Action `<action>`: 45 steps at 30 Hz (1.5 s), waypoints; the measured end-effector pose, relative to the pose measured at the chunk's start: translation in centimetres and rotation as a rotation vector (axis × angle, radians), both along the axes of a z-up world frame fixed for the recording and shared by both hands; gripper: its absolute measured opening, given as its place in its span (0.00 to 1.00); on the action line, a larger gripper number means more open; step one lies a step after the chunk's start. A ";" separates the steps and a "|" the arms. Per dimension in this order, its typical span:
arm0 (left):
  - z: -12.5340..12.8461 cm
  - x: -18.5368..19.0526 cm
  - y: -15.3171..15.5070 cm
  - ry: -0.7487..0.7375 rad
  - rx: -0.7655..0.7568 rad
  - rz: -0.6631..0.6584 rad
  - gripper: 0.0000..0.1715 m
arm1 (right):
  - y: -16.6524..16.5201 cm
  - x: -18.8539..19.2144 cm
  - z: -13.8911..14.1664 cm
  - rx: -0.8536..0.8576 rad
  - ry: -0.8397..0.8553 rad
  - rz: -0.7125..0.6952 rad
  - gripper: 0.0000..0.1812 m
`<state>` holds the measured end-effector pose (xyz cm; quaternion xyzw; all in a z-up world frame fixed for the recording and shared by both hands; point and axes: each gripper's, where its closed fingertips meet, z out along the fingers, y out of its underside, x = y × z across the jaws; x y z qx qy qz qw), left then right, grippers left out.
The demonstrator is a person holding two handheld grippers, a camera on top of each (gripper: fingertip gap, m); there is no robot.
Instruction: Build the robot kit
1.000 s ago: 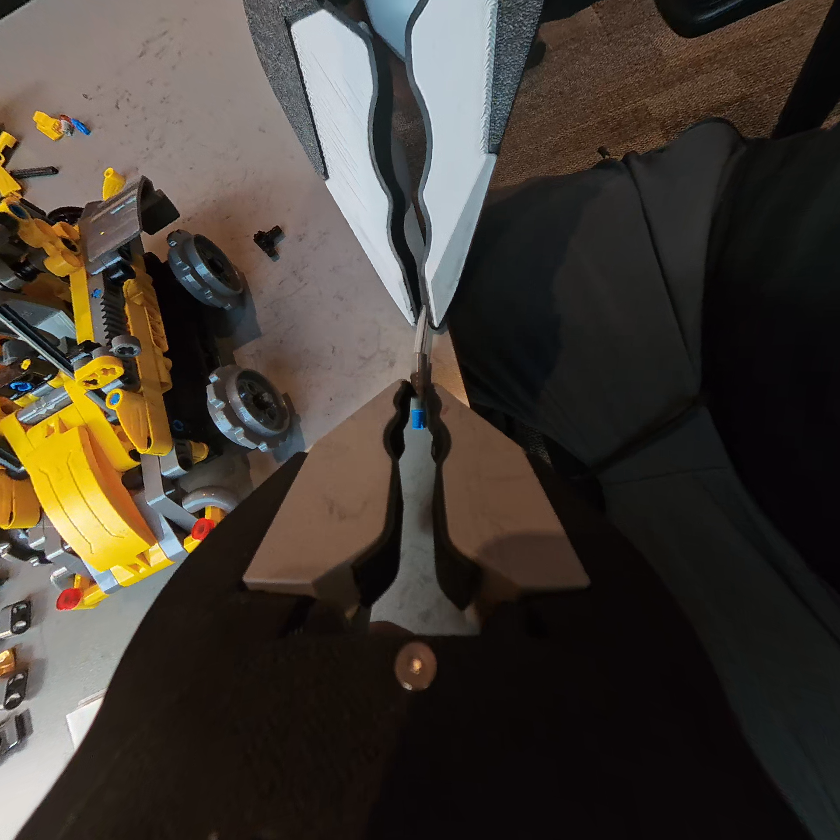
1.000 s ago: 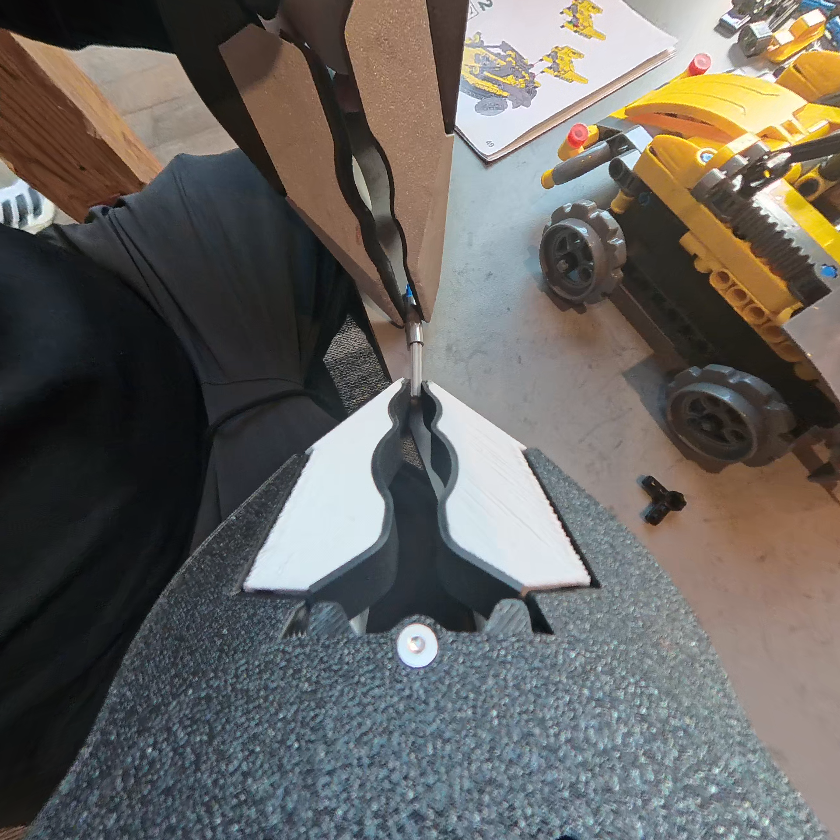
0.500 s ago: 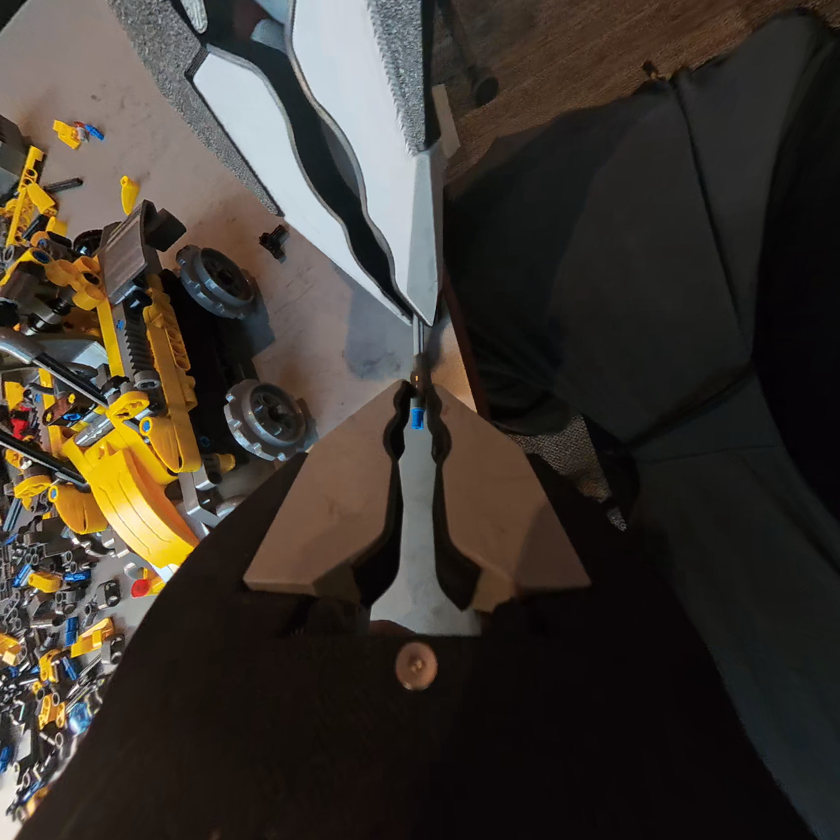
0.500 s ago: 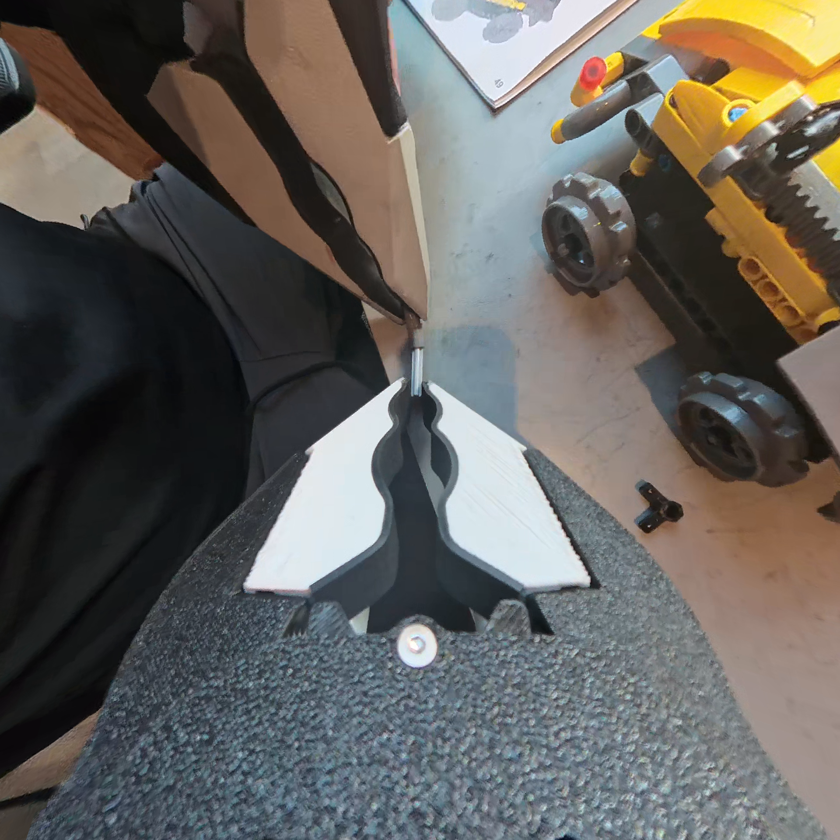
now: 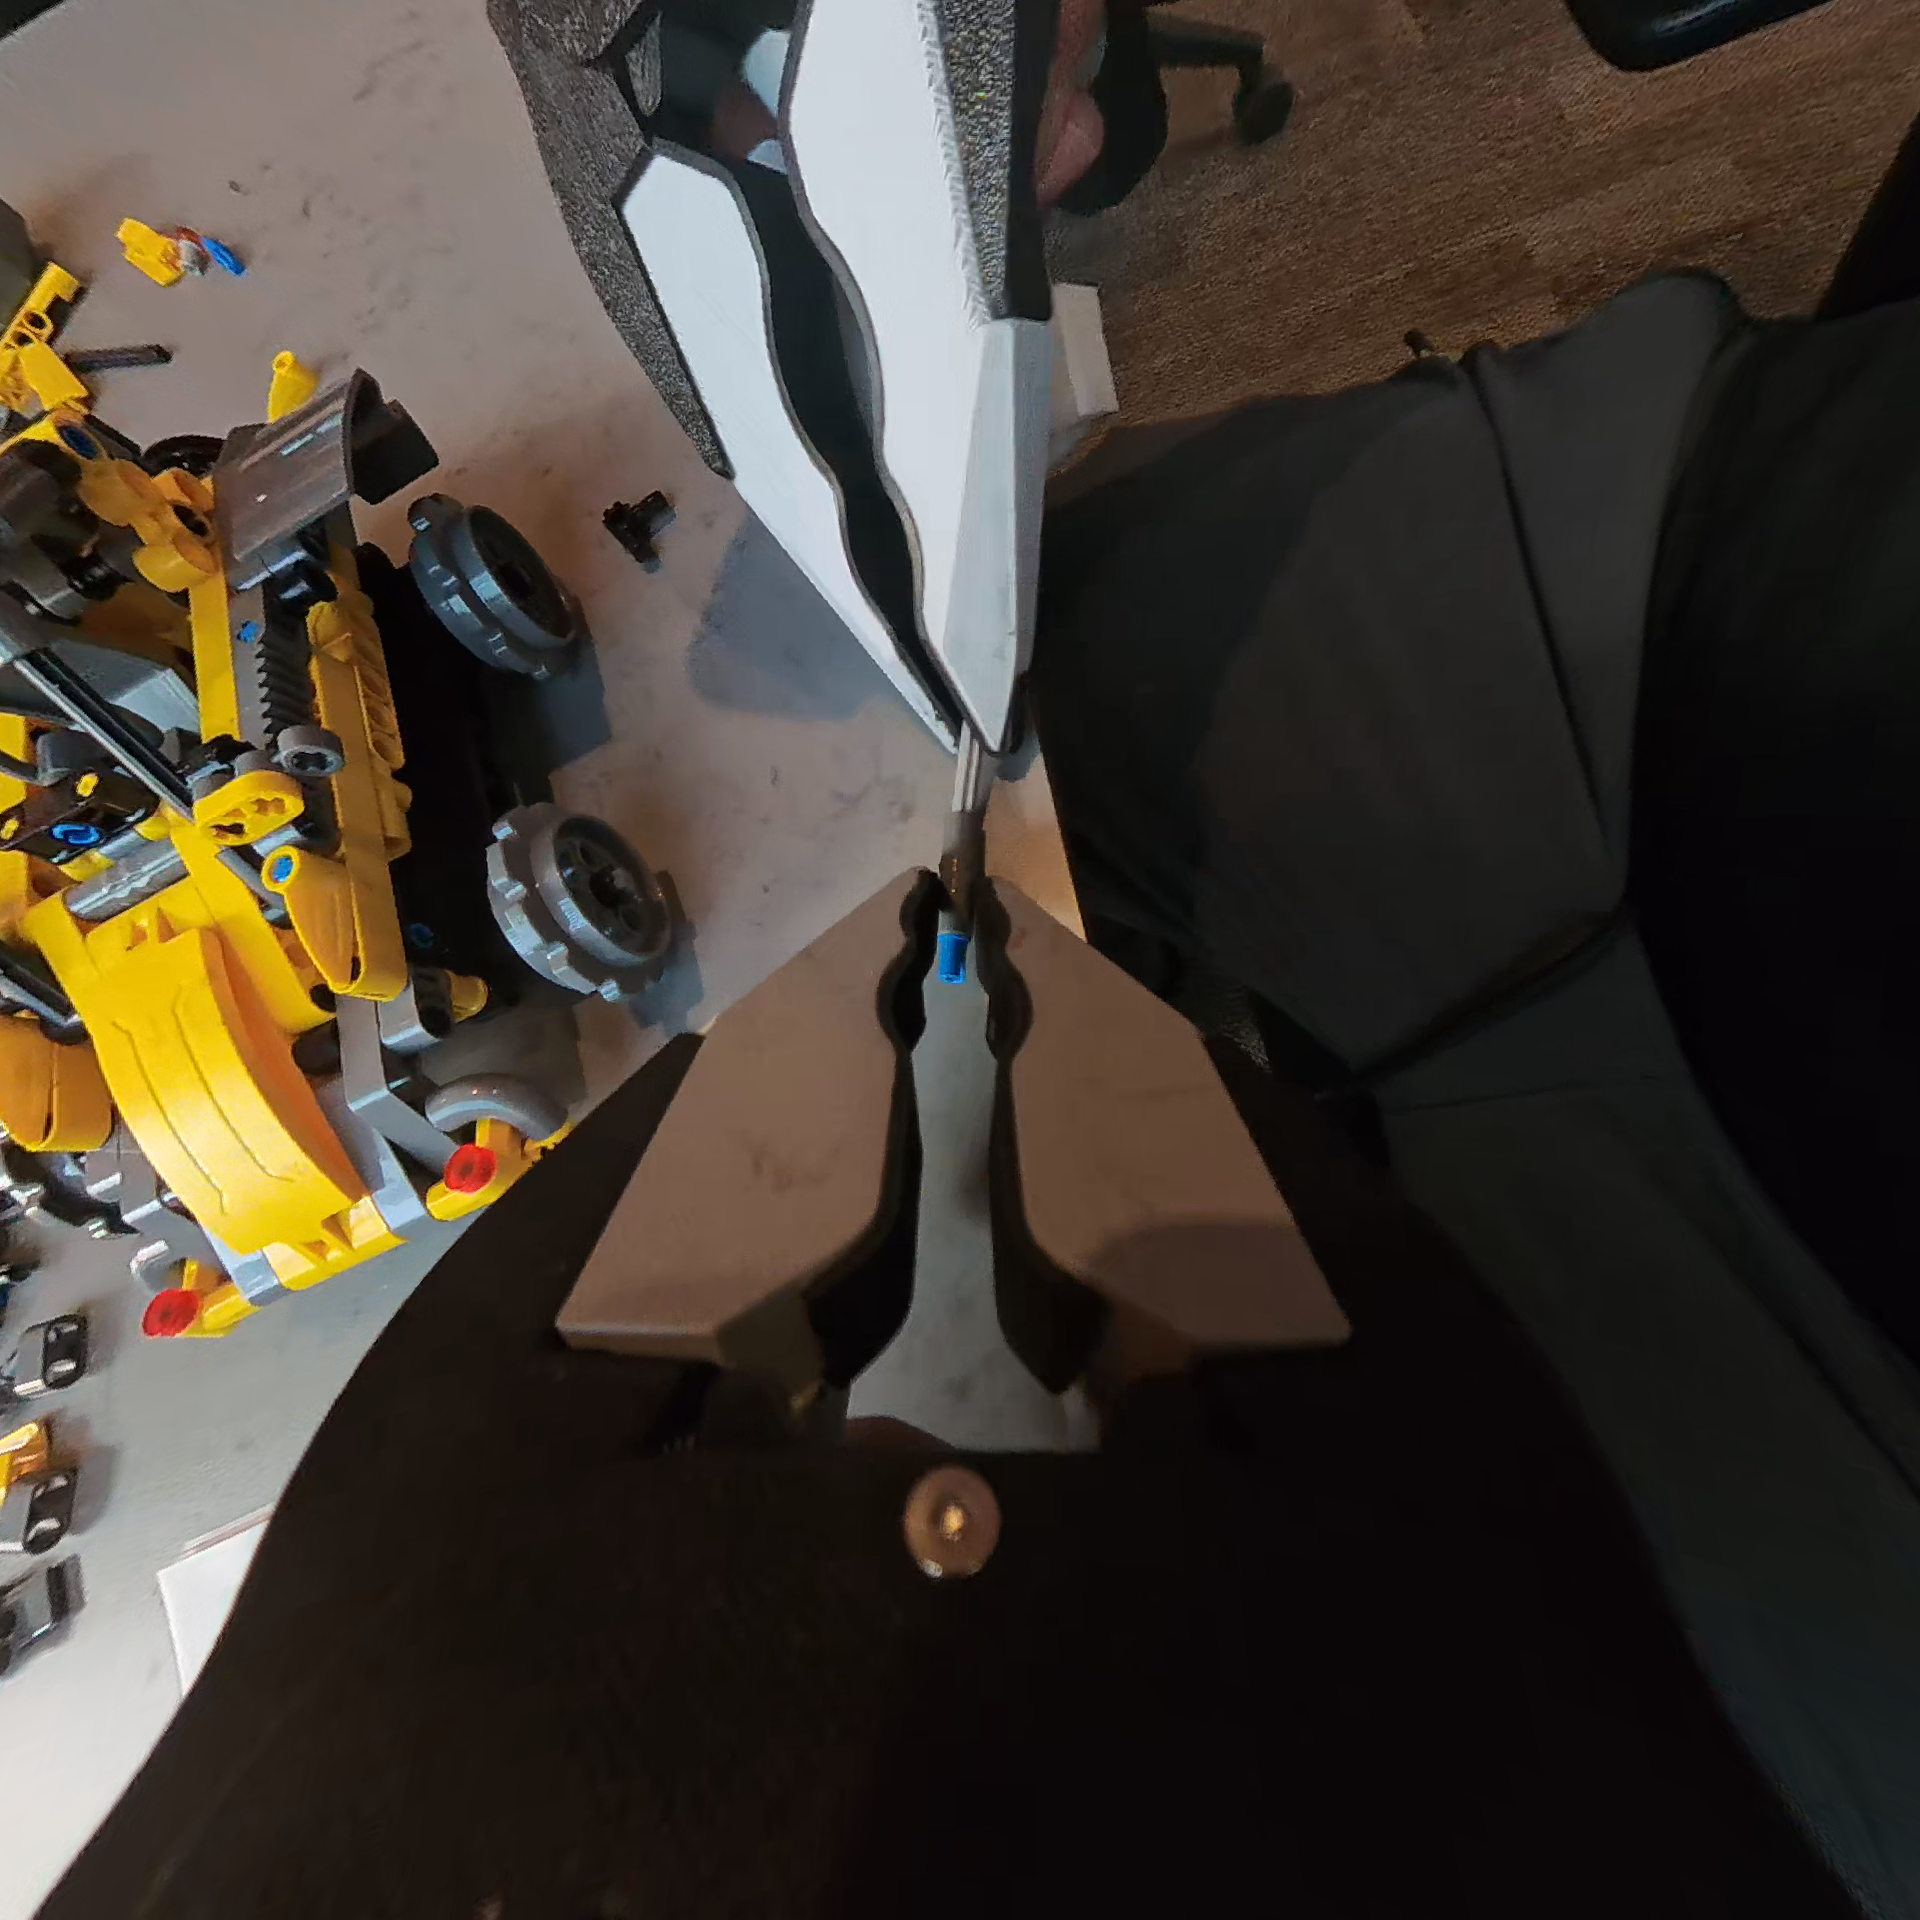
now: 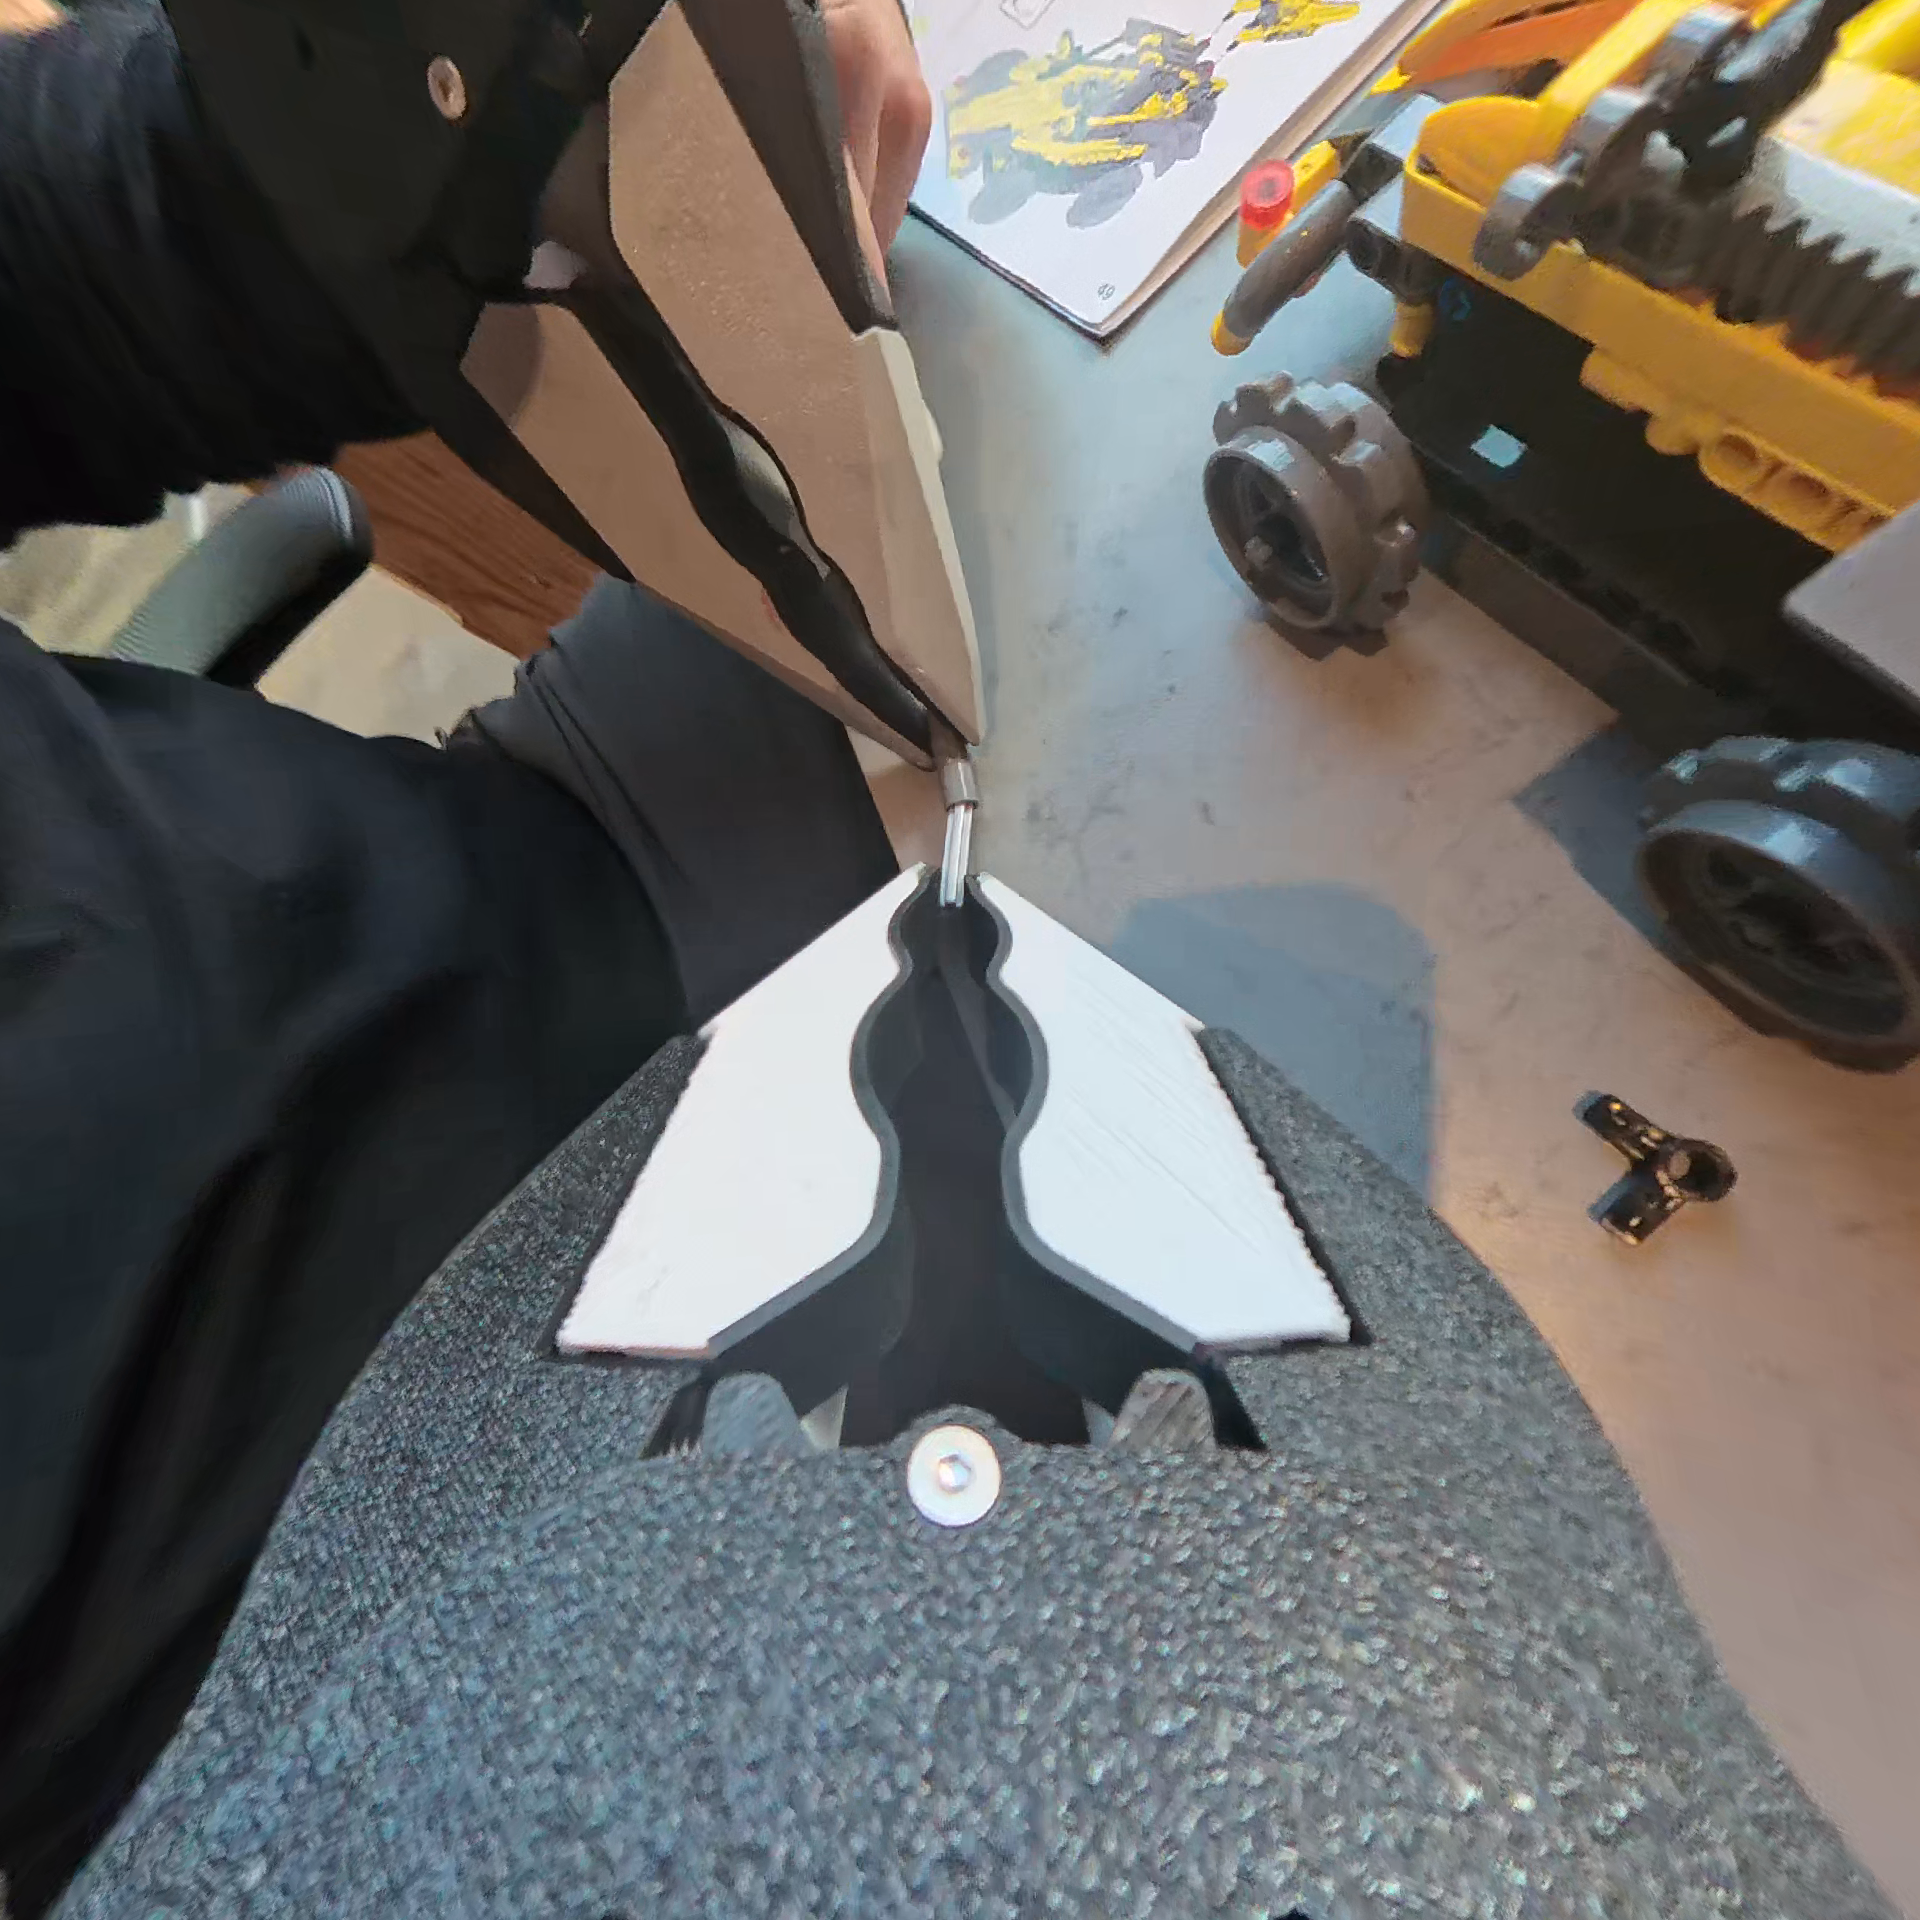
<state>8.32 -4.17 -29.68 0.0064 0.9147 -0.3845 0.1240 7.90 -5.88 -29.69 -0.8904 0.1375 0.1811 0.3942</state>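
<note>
My left gripper (image 5: 954, 883), with tan fingers, is shut on a small grey sleeve with a blue pin end (image 5: 951, 954). My right gripper (image 6: 951, 883), with white fingers, is shut on a thin grey axle (image 6: 956, 840). The axle runs into the grey sleeve (image 6: 961, 779). The two grippers meet tip to tip over the table's near edge. The right gripper (image 5: 982, 732) comes down from the top of the left wrist view. The left gripper (image 6: 951, 743) comes down from the top of the right wrist view. How far the axle sits in the sleeve is hidden.
A yellow and grey brick-built vehicle (image 5: 239, 935) with grey wheels (image 6: 1314, 520) stands on the table (image 5: 810, 748). A small black connector (image 6: 1652, 1169) lies near it. An instruction booklet (image 6: 1122, 135) lies behind, with loose parts (image 5: 47, 1496) at the left. A person's dark clothing (image 5: 1455, 727) is just off the edge. Only a small space, under 4 cm, lies between the two pairs of fingers.
Both grippers stay shut and tip to tip on the joined piece. They have tilted and shifted together a little. The grey sleeve now shows more outside the left gripper's tips.
</note>
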 end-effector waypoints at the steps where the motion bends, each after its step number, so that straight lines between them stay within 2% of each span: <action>1: 0.0 0.0 0.1 0.001 -0.001 0.001 0.02 | 0.1 0.0 0.0 0.010 0.015 -0.010 0.00; 7: 0.1 -0.2 0.4 -0.016 -0.002 -0.001 0.02 | 0.5 -0.3 0.3 0.077 -0.061 -0.020 0.01; 15: 0.3 -0.3 0.6 0.033 -0.026 -0.015 0.02 | 0.8 -0.2 0.7 0.142 -0.055 -0.045 0.01; 24: 0.0 -0.2 0.6 0.072 -0.013 -0.008 0.01 | 0.8 -0.2 0.0 0.064 -0.188 -0.060 0.00; 36: 0.0 -0.1 0.5 0.066 -0.013 0.022 0.02 | 1.3 -0.1 -0.1 0.043 -0.226 -0.050 0.00; 45: 0.0 0.1 0.3 -0.007 -0.010 0.039 0.01 | 1.0 0.3 0.1 0.025 -0.284 -0.040 0.01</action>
